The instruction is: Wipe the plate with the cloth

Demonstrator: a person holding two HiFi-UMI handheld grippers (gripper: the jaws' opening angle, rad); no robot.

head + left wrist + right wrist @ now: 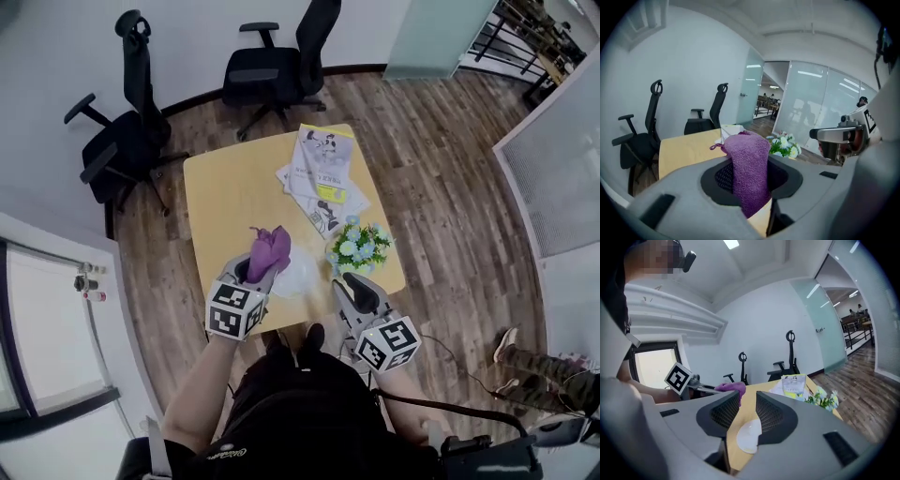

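Note:
A purple cloth (269, 249) hangs bunched between the jaws of my left gripper (256, 269), which is shut on it above the near left part of the wooden table (225, 197). In the left gripper view the cloth (749, 168) fills the gap between the jaws. A small white plate (299, 277) lies on the table just right of the cloth, near the front edge. My right gripper (352, 284) hovers right of the plate, open by a narrow gap with nothing in it. The plate (749, 437) shows below its jaws in the right gripper view.
A bunch of white and blue flowers (360, 246) sits right of the plate, close to the right gripper. Printed papers (322, 174) lie at the table's far right. Two black office chairs (122, 141) (277, 66) stand beyond the table. A person's legs (548, 367) show at lower right.

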